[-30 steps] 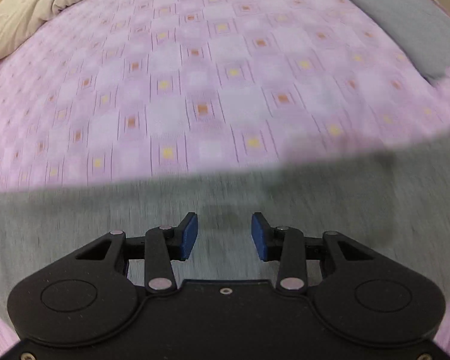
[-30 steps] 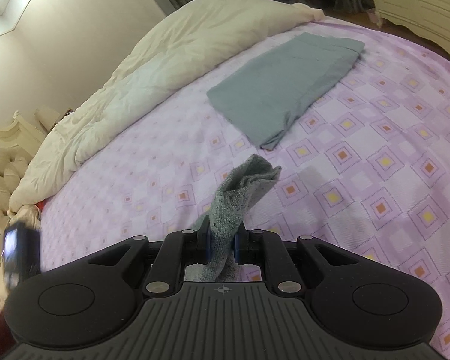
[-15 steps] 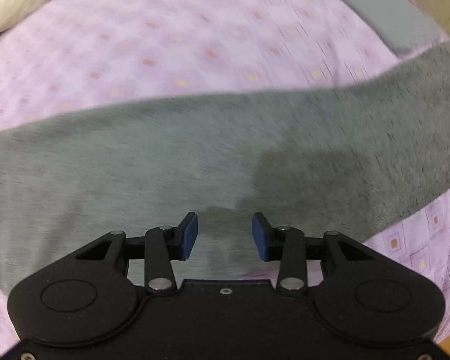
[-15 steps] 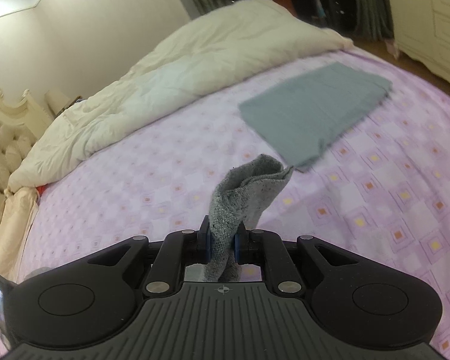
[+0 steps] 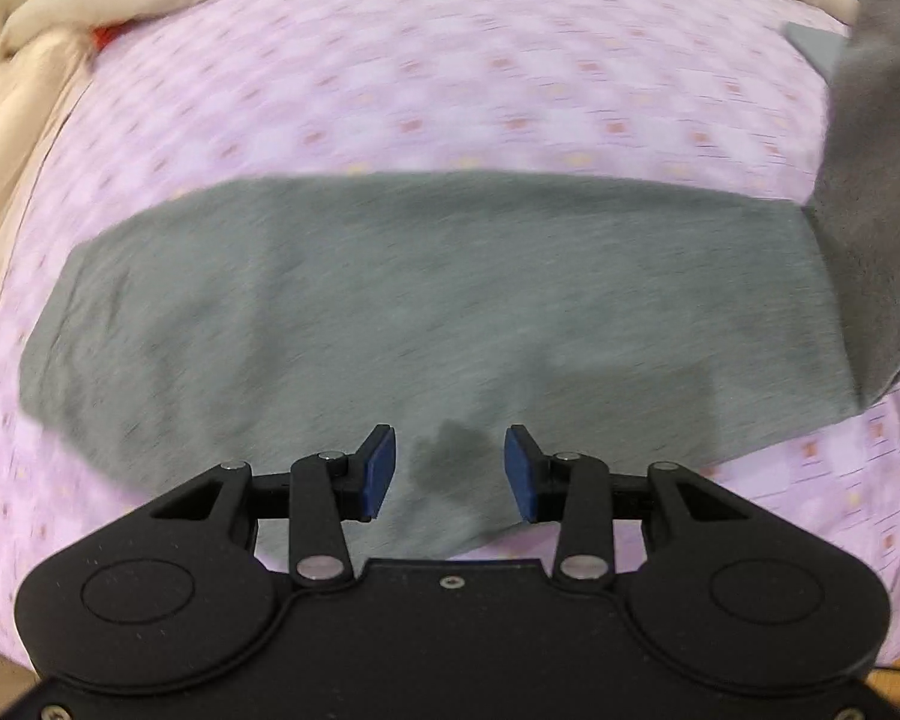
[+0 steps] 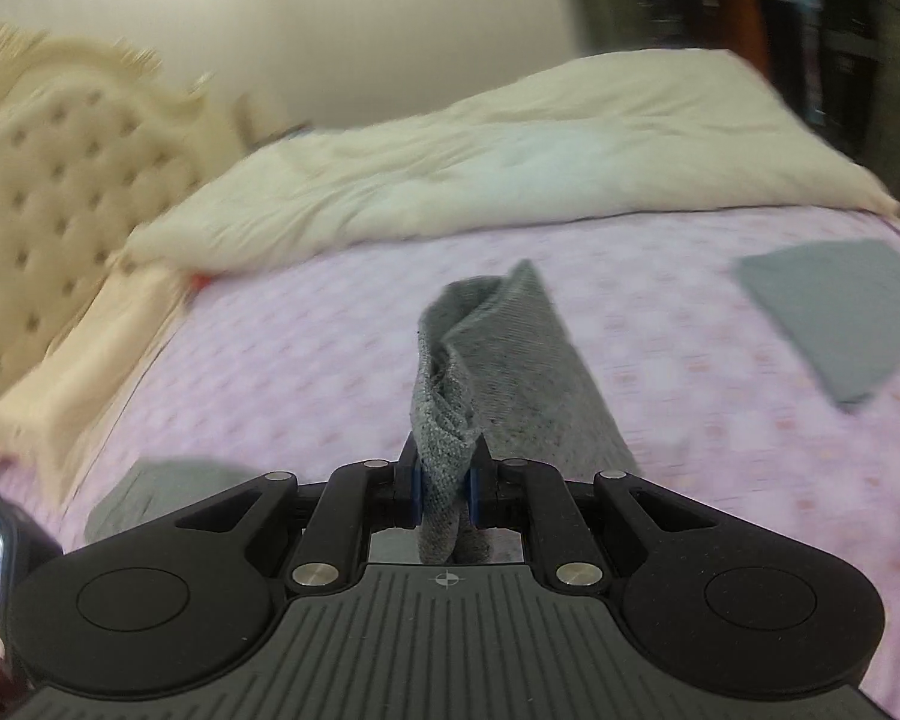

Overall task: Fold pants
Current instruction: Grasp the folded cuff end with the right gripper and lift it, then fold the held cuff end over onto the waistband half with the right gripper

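Note:
The grey pants [image 5: 390,300] lie across the purple patterned bedspread [image 5: 450,90] in the left wrist view, with one end lifted up at the right edge [image 5: 870,180]. My left gripper [image 5: 449,471] is open and empty, hovering over the near edge of the pants. My right gripper [image 6: 444,489] is shut on a bunched end of the pants [image 6: 486,360], held up above the bed.
A folded grey garment [image 6: 840,312] lies on the bedspread at the right. A cream duvet [image 6: 480,168] is piled along the far side, and a tufted headboard [image 6: 60,180] stands at the left.
My right gripper has swung leftward with the pants end, lifting it. The left gripper has pulled back, so more of the pants and the bed's far side show.

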